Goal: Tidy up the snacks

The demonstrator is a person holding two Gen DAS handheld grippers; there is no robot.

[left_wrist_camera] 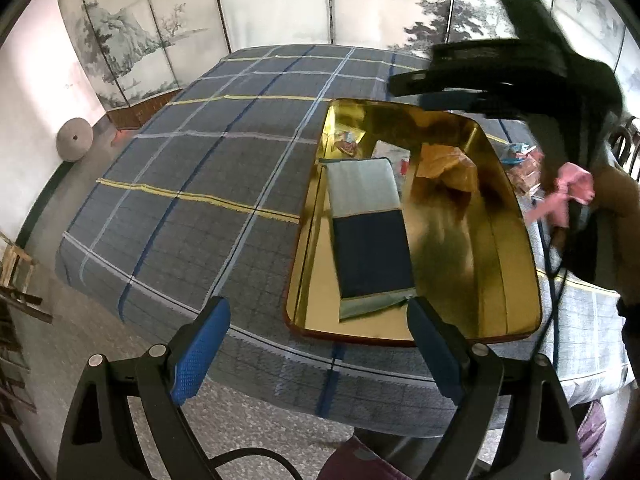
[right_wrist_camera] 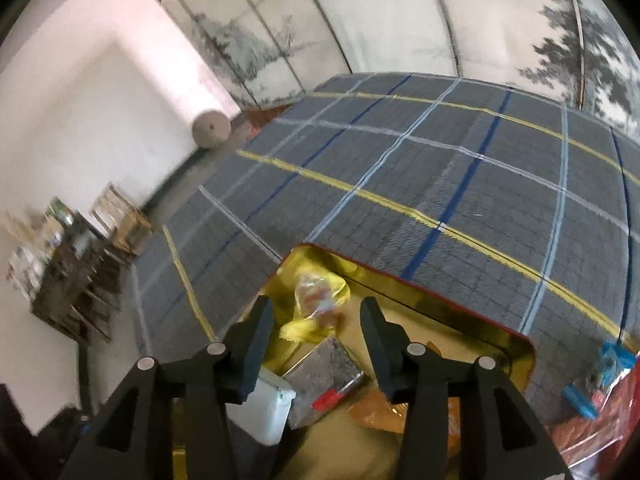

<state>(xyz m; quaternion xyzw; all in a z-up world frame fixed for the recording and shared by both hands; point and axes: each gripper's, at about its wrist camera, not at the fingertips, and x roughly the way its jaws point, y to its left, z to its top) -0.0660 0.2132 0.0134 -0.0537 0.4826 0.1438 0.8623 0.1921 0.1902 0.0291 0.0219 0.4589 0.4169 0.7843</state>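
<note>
A gold tray with a red rim lies on the plaid tablecloth. A long pale-green and navy packet and an orange packet lie in it. My left gripper hangs open at the tray's near edge, its blue pads wide apart with nothing between them. In the right wrist view my right gripper hovers over the tray's far corner. A clear and yellow snack packet lies between its parted fingers, untouched by the pads. From the left wrist the right gripper shows blurred above the tray's far side.
A grey packet, a white box and an orange packet lie in the tray under my right gripper. Blue and red snack packets lie on the cloth right of the tray. The table's front edge drops to the floor.
</note>
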